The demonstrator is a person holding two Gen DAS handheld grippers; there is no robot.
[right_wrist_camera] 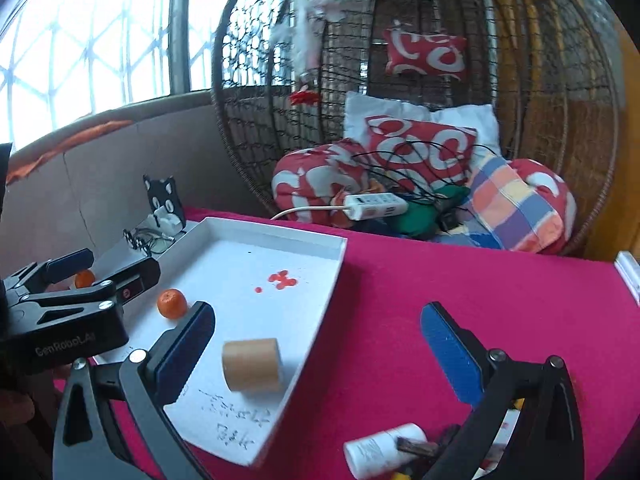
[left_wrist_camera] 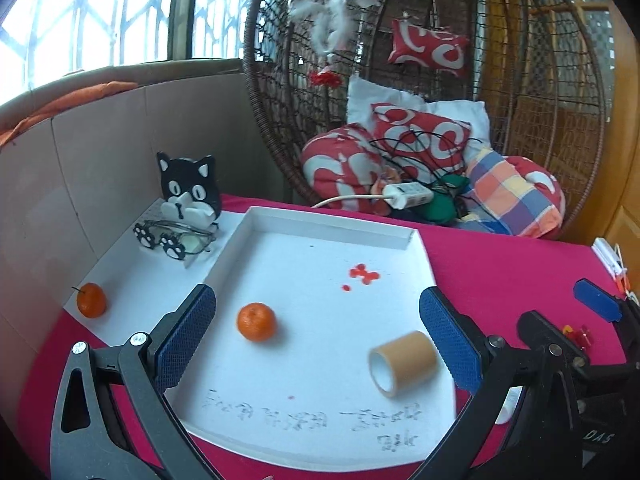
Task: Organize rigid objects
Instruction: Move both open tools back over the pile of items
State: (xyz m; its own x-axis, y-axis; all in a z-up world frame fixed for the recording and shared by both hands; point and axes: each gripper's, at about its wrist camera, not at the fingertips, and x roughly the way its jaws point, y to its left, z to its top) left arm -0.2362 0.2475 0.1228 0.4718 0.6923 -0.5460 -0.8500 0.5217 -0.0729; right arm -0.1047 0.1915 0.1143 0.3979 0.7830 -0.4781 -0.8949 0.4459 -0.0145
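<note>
A white tray lies on the red tablecloth. In it lie a tan tape roll on its side and an orange mandarin. My left gripper is open and empty above the tray's front, the mandarin and roll between its fingers. My right gripper is open and empty over the tray's right edge; the roll lies just right of its left finger. The mandarin also shows in the right wrist view. A second mandarin sits on a white sheet left of the tray.
A black cat-shaped holder with glasses stands at the back left. A white bottle and small items lie near the right gripper. A wicker hanging chair with cushions and a power strip stands behind the table. Cardboard wall on the left.
</note>
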